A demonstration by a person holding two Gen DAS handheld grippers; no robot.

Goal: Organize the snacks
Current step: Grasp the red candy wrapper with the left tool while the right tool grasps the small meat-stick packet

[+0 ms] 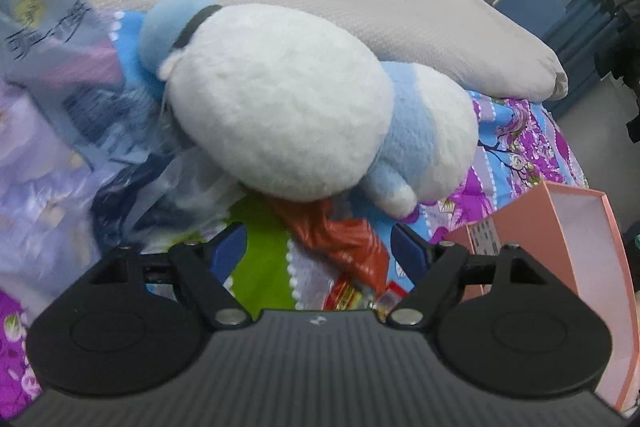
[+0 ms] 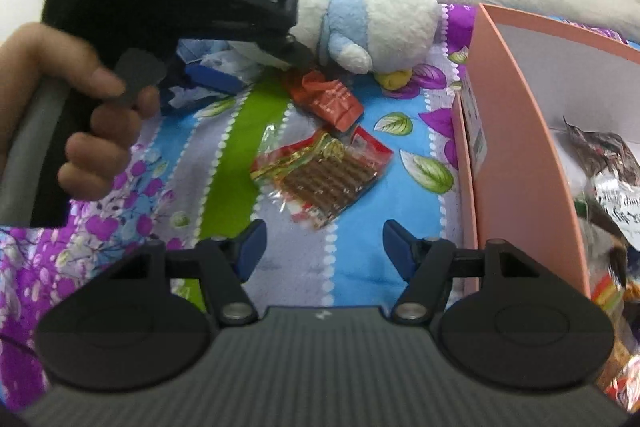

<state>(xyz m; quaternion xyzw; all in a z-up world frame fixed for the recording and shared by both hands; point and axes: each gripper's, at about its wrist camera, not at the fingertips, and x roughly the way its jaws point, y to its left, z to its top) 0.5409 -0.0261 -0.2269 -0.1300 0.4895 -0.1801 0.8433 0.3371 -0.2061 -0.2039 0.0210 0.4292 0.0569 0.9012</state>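
**Snacks on the bed, box on the right**

Floral bedspread, bright and fuzzy, with snacks on it. Red crinkly packet lies just beside a clear packet of brown sticks, near the pink cardboard box. Left gripper has its jaws wide apart over the red packet, gripping nothing. Right gripper is also spread and empty, near the sticks. Fluffy white-and-blue plush behind.

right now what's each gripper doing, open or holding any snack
Left gripper: open, nothing held; the red snack packet lies between its fingers, ungripped.
Right gripper: open, empty, above the clear packet of brown sticks.
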